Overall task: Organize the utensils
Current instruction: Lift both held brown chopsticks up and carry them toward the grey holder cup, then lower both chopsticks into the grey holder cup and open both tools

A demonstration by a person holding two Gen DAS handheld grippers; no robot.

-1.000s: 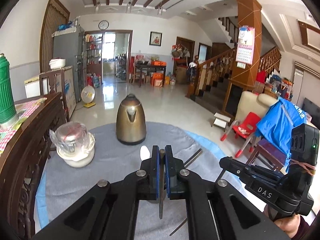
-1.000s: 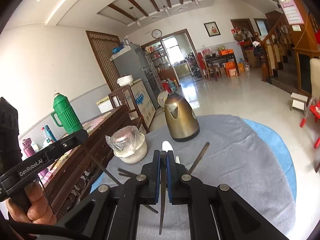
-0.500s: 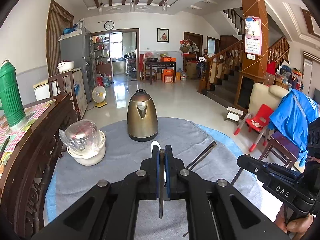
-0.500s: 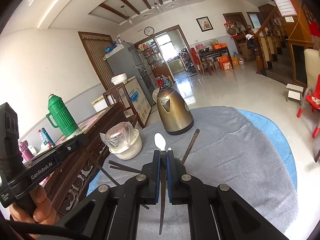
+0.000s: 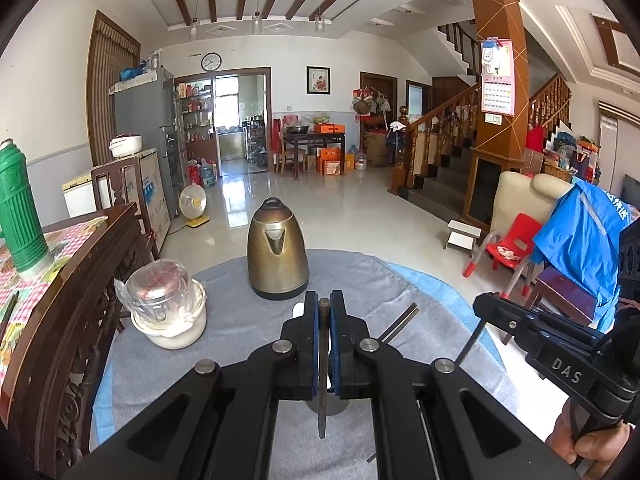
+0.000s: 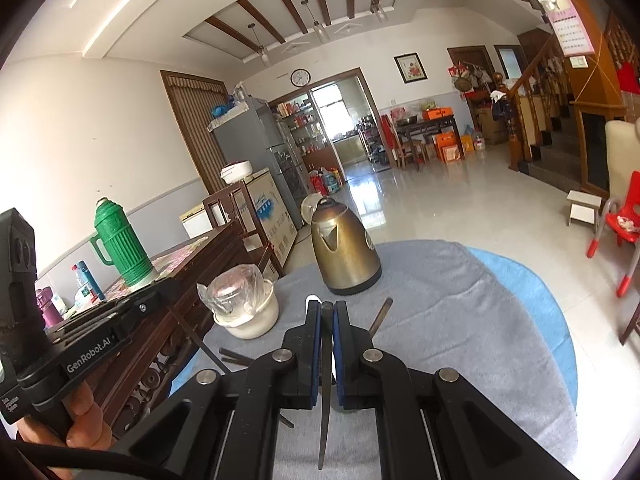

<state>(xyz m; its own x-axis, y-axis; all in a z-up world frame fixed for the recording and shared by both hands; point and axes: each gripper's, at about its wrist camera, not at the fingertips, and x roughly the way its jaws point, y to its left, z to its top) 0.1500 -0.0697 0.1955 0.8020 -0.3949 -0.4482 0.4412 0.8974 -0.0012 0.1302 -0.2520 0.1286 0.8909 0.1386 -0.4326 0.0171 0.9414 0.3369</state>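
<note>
**Two chopsticks held, the rest on the worktop**

Both of your tools are mid-carry. The left hand-held gripper has its jaws together, pinched on a thin dark stick that I take for a chopstick, the left chopstick. It runs back between the pads towards the camera. The right hand-held gripper is clamped the same way on the right chopstick. Each side view agrees: a slim dark stick hangs below the tip of the other tool. Both tools hover above the grey cloth on the worktop, tilted a little downward and touching nothing on it.

The other utensils lie on the cloth:
- A white spoon lies just beyond your fingertips, in front of the kettle.
- Loose chopsticks lie to the right of the spoon.
- Further dark sticks lie to the left, near the bowl that holds a plastic-wrapped jar.

I judge the step in hand to be gathering: one chopstick per tool is picked up and none is placed yet. No holder or tray for utensils is in view, so the likely goal is a tidy row or pair on the cloth.

For the next move, bring the two held sticks together over a bare patch of cloth and line them up parallel. Lower them until they rest, and only then let the jaws part. A thin stick gripped near one end swings easily, so go slowly, and keep clear of the spoon and kettle.
</note>
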